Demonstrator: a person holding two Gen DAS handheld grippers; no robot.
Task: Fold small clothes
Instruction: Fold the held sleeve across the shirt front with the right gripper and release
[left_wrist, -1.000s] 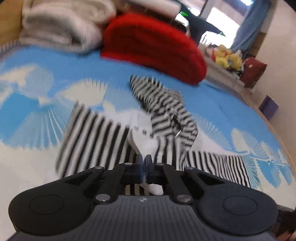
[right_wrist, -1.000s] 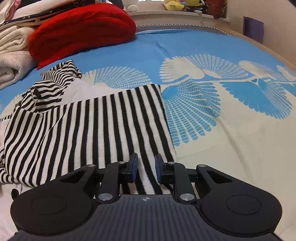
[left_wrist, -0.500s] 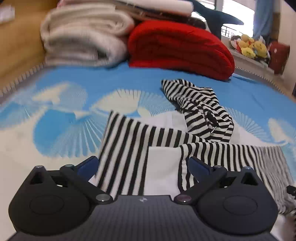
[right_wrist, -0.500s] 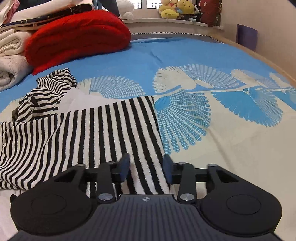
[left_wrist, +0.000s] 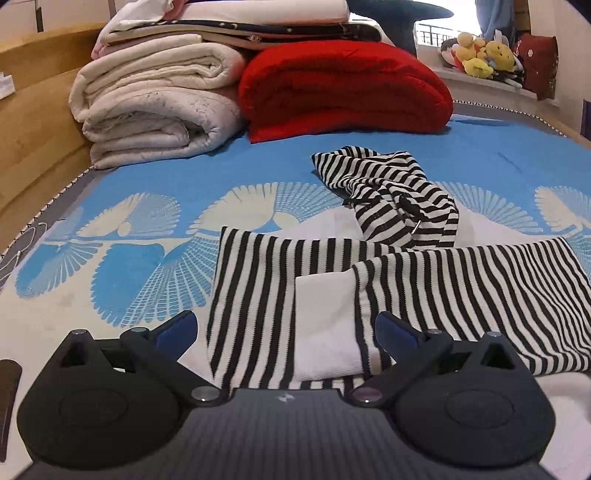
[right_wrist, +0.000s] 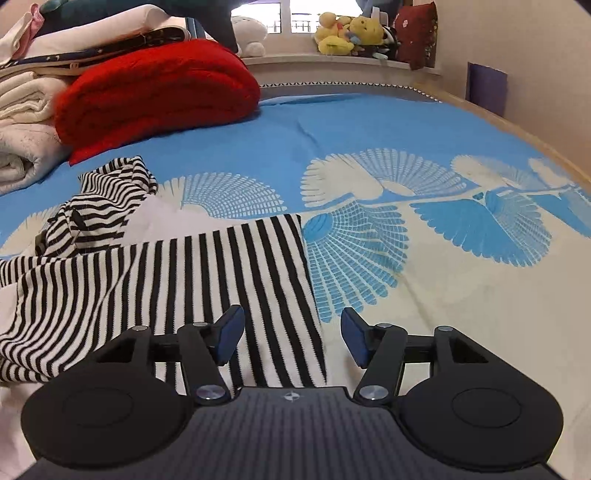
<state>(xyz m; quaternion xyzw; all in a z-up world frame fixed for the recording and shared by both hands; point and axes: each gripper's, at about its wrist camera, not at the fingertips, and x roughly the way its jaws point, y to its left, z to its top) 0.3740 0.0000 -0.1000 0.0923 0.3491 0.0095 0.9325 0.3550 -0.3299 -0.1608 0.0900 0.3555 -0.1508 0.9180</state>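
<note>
Striped garment spread flat across the near middle of the bed, its crumpled end bunched toward the far side, a white patch at the near hem. Left tool spread wide above that hem, gripping nothing. Right tool opening over the garment's right edge, pads clear of the cloth. Open blue-and-cream bedspread stretching right to the bed's rim. Red blanket and folded white quilts stacked at the far left.
</note>
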